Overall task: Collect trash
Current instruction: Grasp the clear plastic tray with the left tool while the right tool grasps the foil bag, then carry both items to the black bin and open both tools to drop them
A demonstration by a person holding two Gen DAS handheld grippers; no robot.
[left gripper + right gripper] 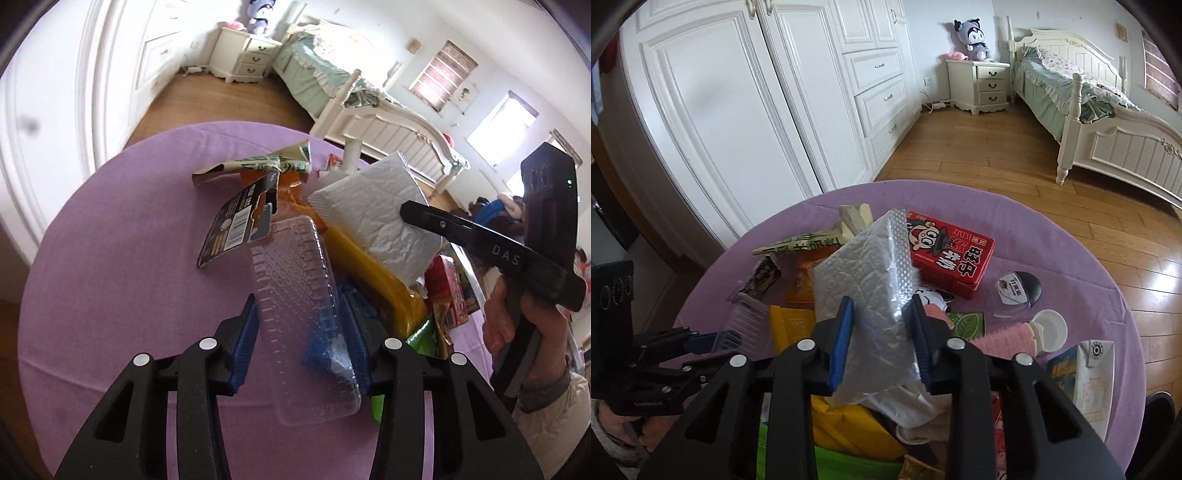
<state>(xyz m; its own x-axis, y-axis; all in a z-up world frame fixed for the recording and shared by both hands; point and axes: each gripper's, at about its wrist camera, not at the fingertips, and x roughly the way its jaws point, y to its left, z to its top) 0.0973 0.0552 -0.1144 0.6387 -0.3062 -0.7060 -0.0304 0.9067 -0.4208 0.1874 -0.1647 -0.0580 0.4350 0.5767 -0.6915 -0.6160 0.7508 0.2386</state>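
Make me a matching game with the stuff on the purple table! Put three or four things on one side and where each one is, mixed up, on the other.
Things:
1. clear plastic tray
2. white bubble mailer
3. red box
4. white lid

Places:
a. lying flat on the purple cloth, behind the mailer
b. between the right gripper's pads
c. between the left gripper's pads
d. on the cloth beside the pink ridged piece

Pairs: 1-c, 2-b, 3-a, 4-d
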